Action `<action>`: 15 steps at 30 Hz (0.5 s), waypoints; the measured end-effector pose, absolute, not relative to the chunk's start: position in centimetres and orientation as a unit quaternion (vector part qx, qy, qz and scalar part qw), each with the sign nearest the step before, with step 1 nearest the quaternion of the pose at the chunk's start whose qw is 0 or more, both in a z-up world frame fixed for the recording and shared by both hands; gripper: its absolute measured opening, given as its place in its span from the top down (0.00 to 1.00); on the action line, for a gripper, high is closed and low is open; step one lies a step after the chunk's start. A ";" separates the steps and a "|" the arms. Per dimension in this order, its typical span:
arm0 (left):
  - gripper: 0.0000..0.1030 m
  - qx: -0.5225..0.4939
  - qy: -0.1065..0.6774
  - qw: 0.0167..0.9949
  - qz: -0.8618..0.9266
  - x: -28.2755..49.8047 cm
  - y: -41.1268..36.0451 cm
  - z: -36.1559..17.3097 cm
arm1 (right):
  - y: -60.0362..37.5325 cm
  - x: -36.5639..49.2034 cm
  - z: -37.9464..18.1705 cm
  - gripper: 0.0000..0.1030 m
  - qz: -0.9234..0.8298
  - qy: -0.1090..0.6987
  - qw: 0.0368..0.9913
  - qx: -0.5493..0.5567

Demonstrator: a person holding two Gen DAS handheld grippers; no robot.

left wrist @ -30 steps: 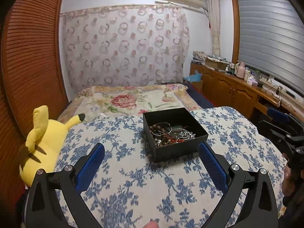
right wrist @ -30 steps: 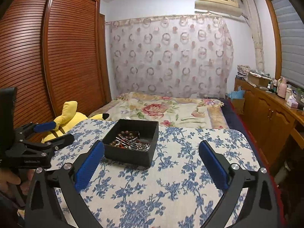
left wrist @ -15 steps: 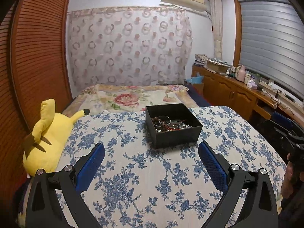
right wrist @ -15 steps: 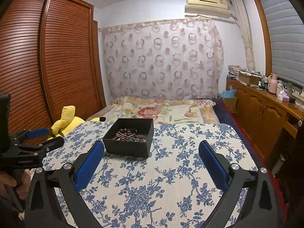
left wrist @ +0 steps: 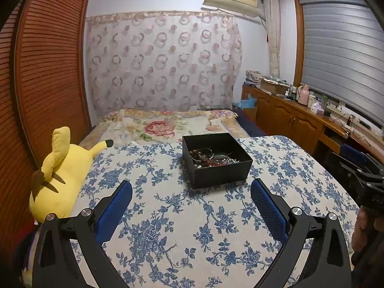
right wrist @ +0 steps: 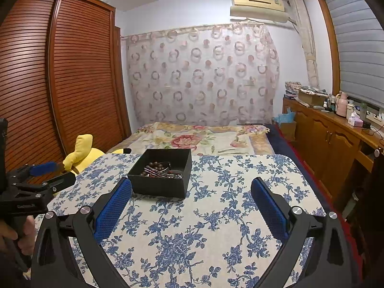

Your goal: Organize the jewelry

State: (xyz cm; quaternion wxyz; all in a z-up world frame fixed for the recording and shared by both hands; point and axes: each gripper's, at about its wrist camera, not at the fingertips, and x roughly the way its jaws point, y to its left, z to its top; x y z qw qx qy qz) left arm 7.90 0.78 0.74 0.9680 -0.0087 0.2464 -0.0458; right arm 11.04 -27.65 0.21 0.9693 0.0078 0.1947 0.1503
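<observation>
A black open box (left wrist: pixel 217 163) holds a tangle of jewelry (left wrist: pixel 211 159): dark beads, silver bangles and a red cord. It sits at the far middle of a table with a blue floral cloth (left wrist: pixel 182 216). My left gripper (left wrist: pixel 190 187) is open and empty, held back from the box over the cloth. In the right wrist view the box (right wrist: pixel 160 174) with its jewelry (right wrist: pixel 158 169) lies ahead to the left. My right gripper (right wrist: pixel 191 187) is open and empty, near the box's front right corner.
A yellow plush toy (left wrist: pixel 60 168) lies at the table's left edge. A bed with a floral cover (left wrist: pixel 165 124) stands behind the table. A wooden cabinet (left wrist: pixel 300 120) with bottles runs along the right wall. A slatted wardrobe (right wrist: pixel 60 84) fills the left.
Both grippers have drawn back and up from the box, which now looks farther away. Both stay open and empty. The box has not moved.
</observation>
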 end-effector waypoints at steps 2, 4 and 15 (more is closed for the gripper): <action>0.08 -0.008 0.247 0.968 -0.046 7.9 0.8 0.7 | -27.7 11.1 0.1 0.03 0.149 0.195 0.969 0.007; 0.08 -0.008 0.246 0.968 -0.046 7.9 0.8 0.7 | -27.7 11.1 0.0 0.03 0.148 0.197 0.969 0.007; 0.08 -0.005 0.240 0.970 -0.045 7.5 0.7 1.2 | -27.8 11.3 -0.4 0.03 0.142 0.201 0.969 0.008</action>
